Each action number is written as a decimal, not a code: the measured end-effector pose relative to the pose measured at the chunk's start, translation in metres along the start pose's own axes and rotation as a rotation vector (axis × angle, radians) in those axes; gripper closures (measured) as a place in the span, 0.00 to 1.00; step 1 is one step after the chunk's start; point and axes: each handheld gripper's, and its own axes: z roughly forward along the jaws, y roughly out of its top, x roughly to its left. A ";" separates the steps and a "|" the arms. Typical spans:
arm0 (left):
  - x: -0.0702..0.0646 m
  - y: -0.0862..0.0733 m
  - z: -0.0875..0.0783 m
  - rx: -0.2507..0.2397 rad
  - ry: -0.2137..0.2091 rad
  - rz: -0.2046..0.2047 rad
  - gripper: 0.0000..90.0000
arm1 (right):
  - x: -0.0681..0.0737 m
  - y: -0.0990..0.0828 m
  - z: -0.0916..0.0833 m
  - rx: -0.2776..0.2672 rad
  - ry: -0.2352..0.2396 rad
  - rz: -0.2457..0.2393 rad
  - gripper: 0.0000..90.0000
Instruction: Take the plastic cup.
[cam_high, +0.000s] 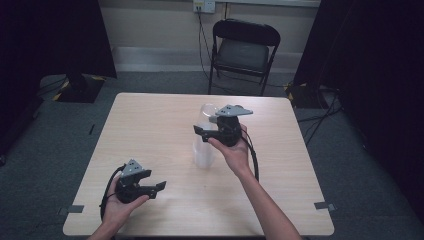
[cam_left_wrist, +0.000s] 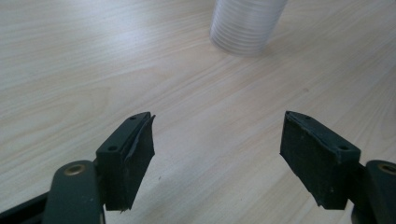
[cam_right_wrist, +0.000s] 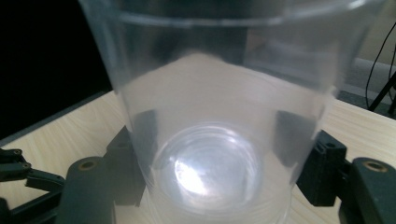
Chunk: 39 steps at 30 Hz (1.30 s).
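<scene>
A tall stack of clear plastic cups (cam_high: 204, 152) stands upright near the middle of the wooden table (cam_high: 150, 125). My right gripper (cam_high: 200, 133) reaches in from the right, level with the upper part of the stack. In the right gripper view the clear cup (cam_right_wrist: 219, 93) sits between the two black jaws, and both pads (cam_right_wrist: 140, 135) press against its wall. My left gripper (cam_high: 160, 187) rests in the hand at the front left, well apart from the stack. Its jaws stand wide open over bare wood (cam_left_wrist: 217, 140), with the ribbed foot of the stack (cam_left_wrist: 247, 23) farther off.
A black folding chair (cam_high: 243, 50) stands behind the table's far edge. Black curtains hang at both sides, and cables run along the grey floor at the right. Bare tabletop lies to the left of and behind the stack.
</scene>
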 end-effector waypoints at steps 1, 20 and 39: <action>0.000 0.000 0.000 -0.001 0.001 -0.003 0.29 | 0.000 0.001 -0.001 -0.002 0.012 0.013 0.34; -0.002 0.001 0.003 0.033 -0.022 0.016 0.32 | 0.003 0.019 -0.020 -0.048 0.010 0.007 0.34; 0.002 0.000 -0.001 -0.018 -0.020 -0.030 0.31 | 0.006 0.022 -0.048 -0.078 0.010 -0.015 0.34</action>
